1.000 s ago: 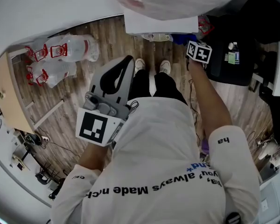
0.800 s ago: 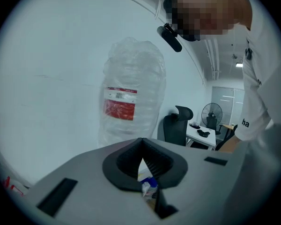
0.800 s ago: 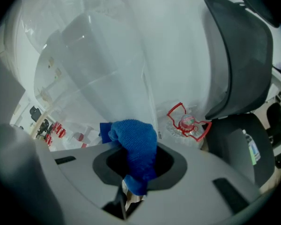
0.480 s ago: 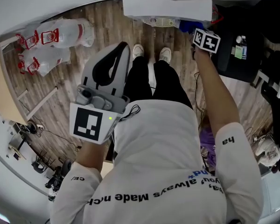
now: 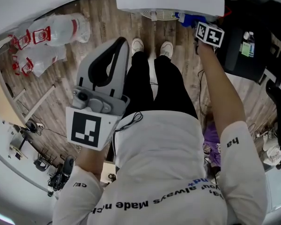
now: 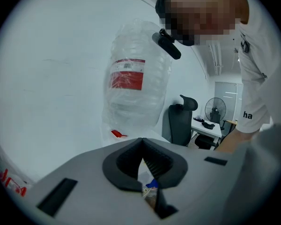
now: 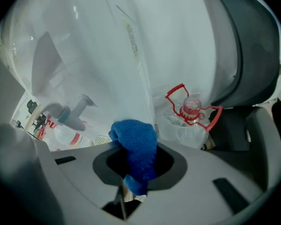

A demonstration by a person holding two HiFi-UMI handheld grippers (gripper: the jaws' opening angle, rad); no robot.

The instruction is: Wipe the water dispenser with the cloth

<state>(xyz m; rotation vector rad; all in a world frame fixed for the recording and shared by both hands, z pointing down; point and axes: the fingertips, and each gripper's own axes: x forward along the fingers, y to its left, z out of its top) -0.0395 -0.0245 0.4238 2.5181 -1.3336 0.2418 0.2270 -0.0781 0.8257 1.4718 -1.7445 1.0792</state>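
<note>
Right arm outstretched, right gripper (image 7: 131, 179) clamped on blue cloth (image 7: 135, 146) at water dispenser (image 5: 168, 0), left gripper (image 6: 142, 148) closed, empty, cloth brought nearer dispenser than before.

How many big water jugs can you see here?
3. Two lie on the floor at the person's left: far jug and near jug. The third jug sits atop the dispenser. More may be hidden.
</note>
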